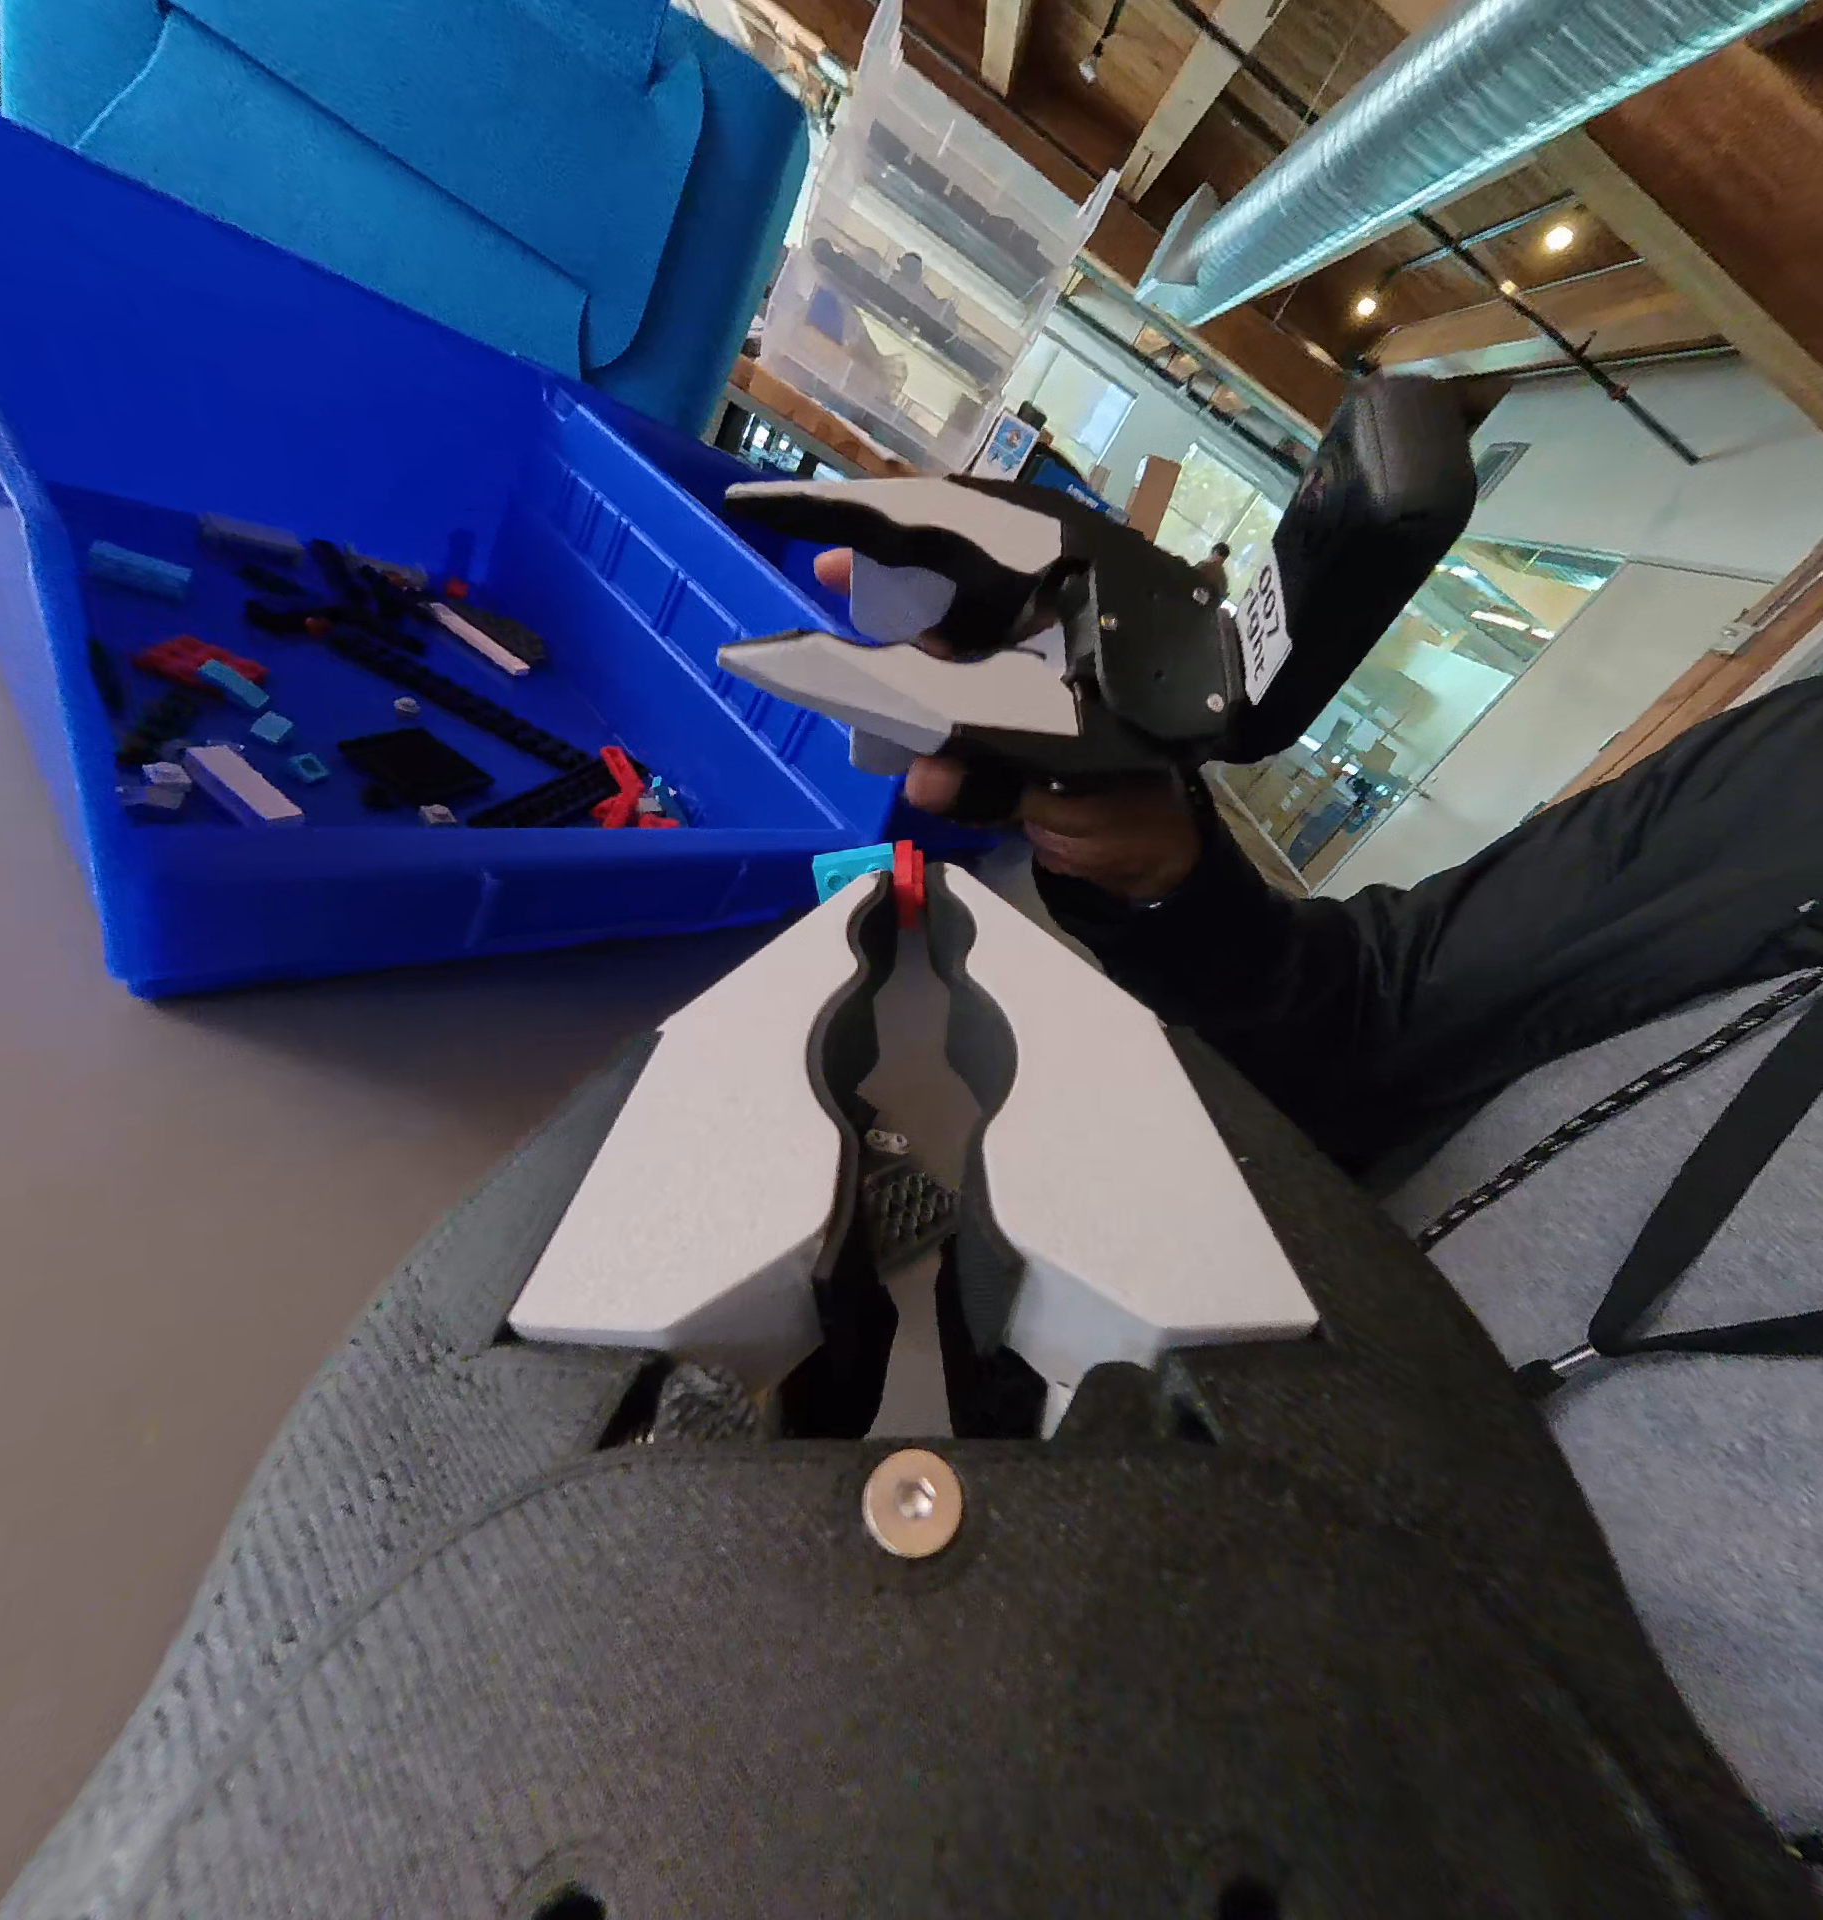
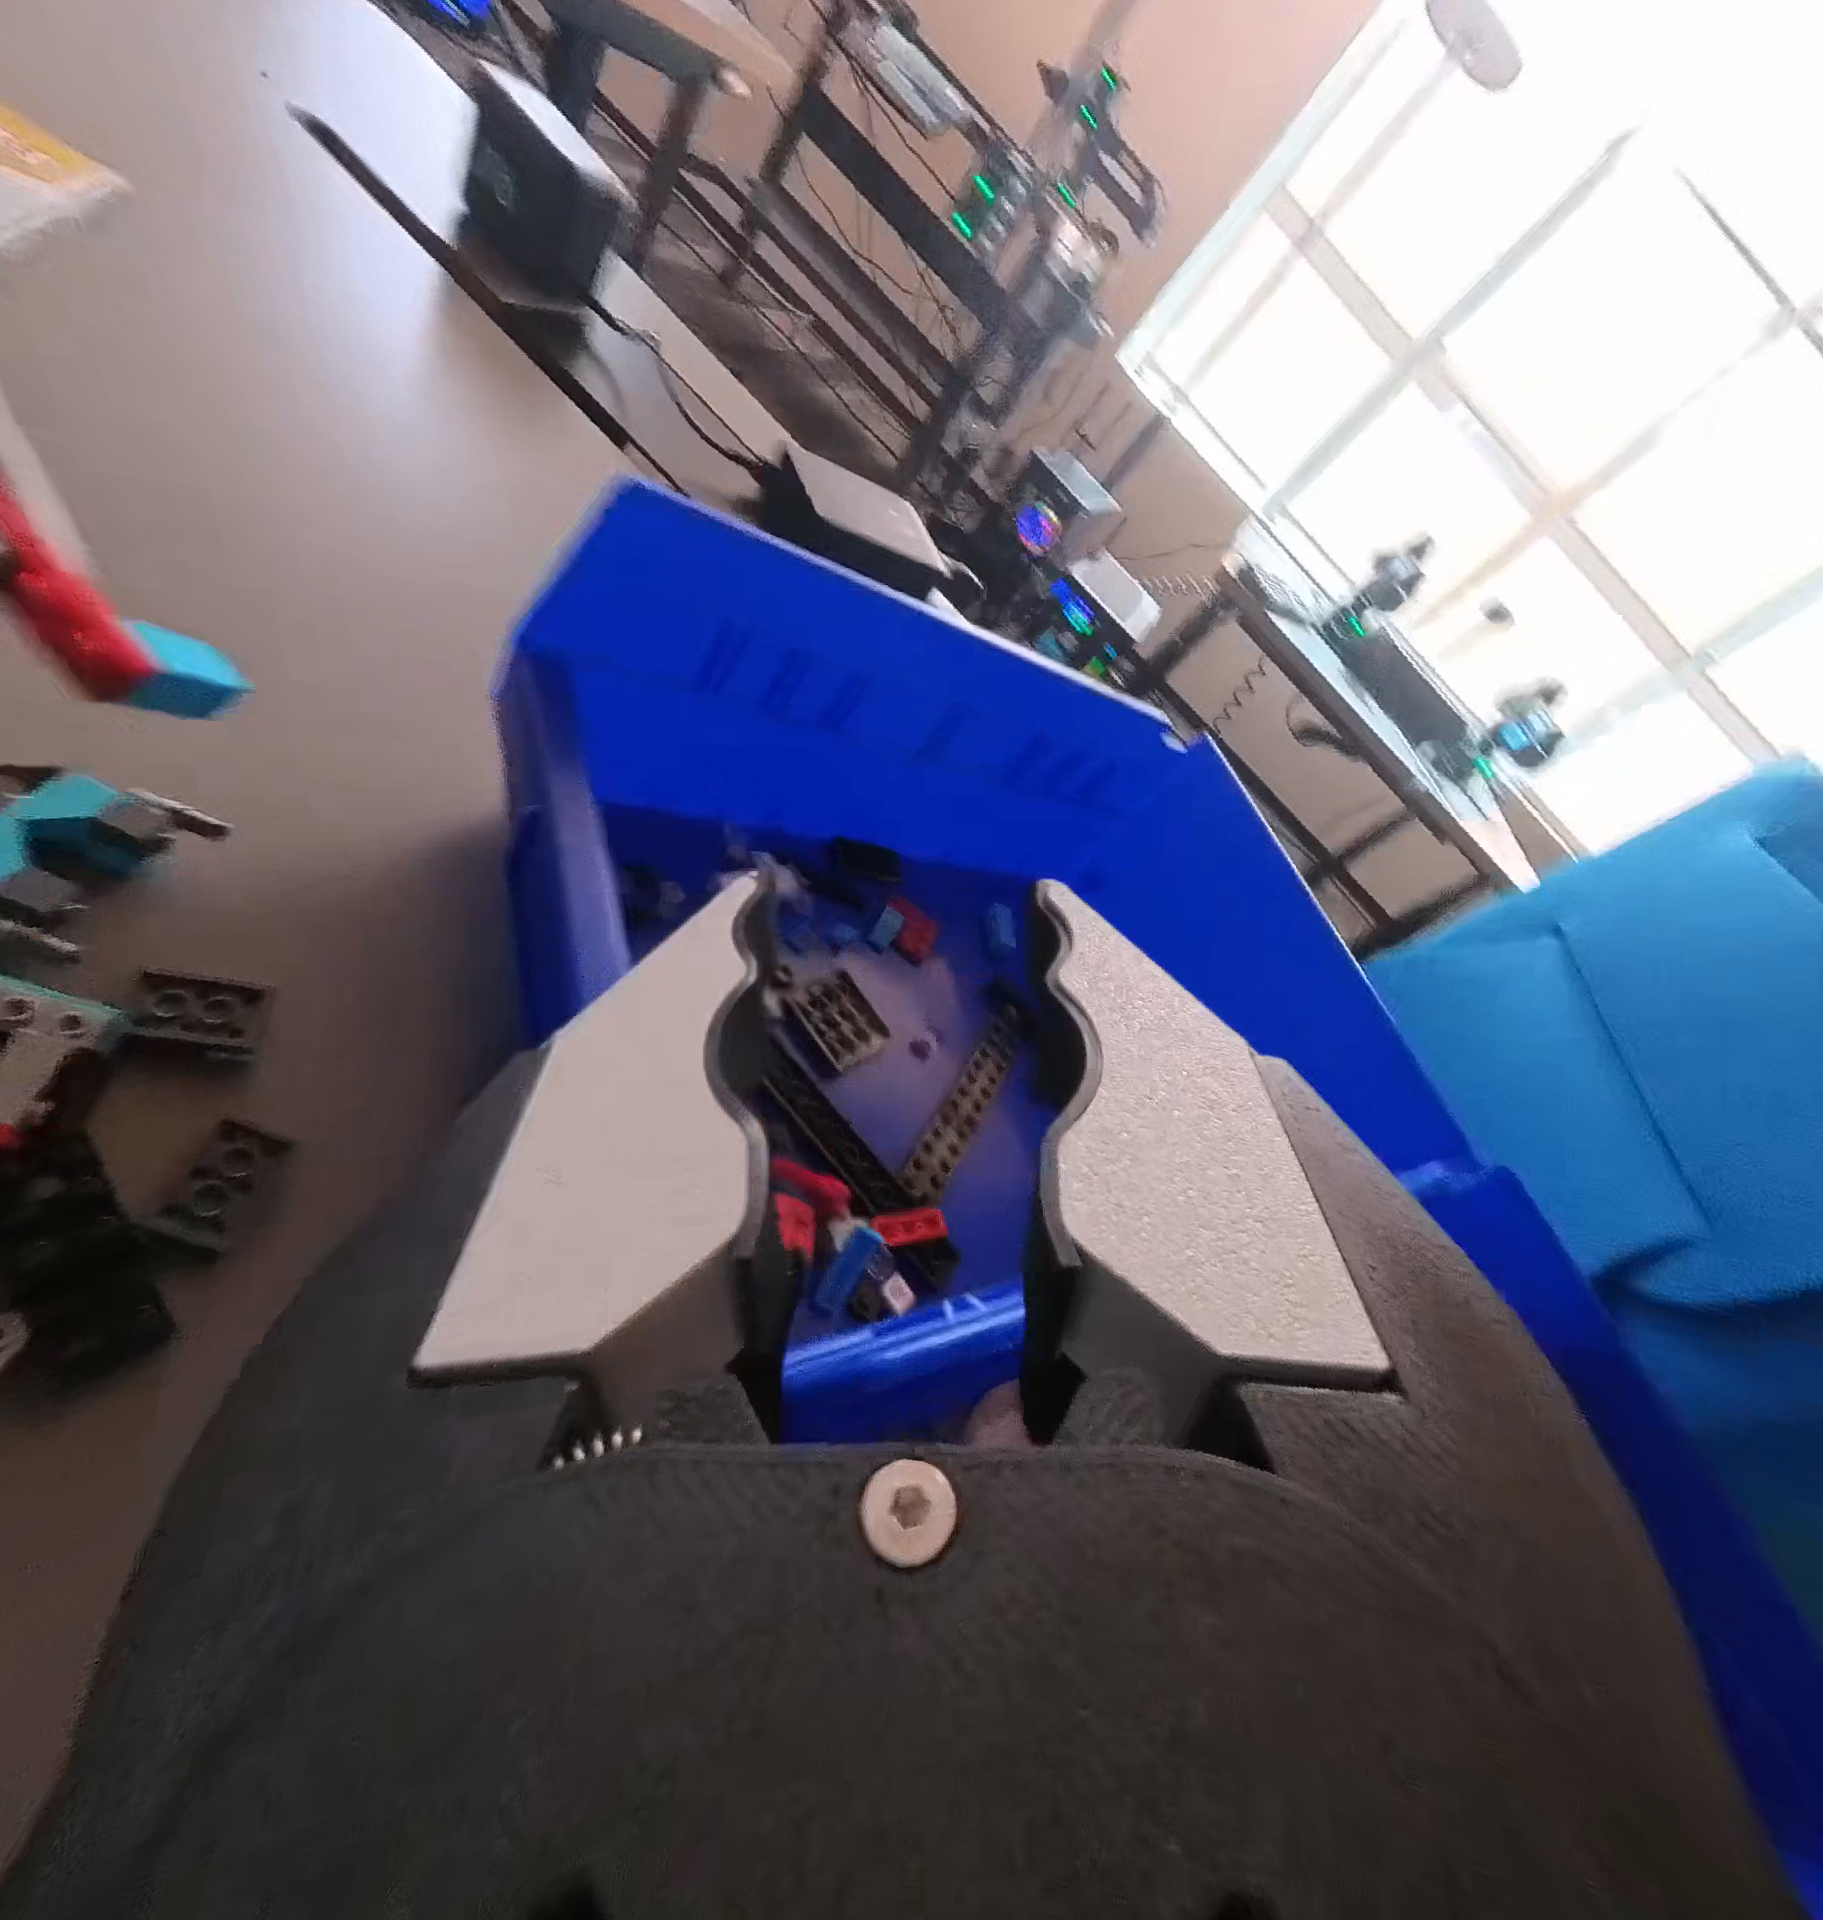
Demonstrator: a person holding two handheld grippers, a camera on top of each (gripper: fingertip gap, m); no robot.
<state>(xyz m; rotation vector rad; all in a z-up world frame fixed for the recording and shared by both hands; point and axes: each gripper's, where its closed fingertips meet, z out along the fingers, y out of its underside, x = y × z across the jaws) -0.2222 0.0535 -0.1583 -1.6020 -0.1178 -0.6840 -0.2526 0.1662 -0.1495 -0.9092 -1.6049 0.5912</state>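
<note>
My left gripper (image 1: pixel 905 883) is shut on a small red brick piece (image 1: pixel 907 891) that has a cyan brick (image 1: pixel 851 871) joined to its left side. It holds them just in front of the blue bin (image 1: pixel 450 914). My right gripper (image 2: pixel 896 899) is open and empty, above the blue bin (image 2: pixel 886 707), pointing down at the loose bricks (image 2: pixel 865 1039) inside. It also shows in the left wrist view (image 1: pixel 772 582), open, over the bin's right edge. The held red and cyan piece (image 2: pixel 128 655) shows at the left of the right wrist view.
Several black, grey, cyan and red bricks (image 2: pixel 107 1039) lie on the grey table (image 1: pixel 159 1195) left of the bin. A blue chair (image 1: pixel 419 187) stands behind the bin. A person's dark sleeve (image 1: pixel 1458 935) reaches in from the right.
</note>
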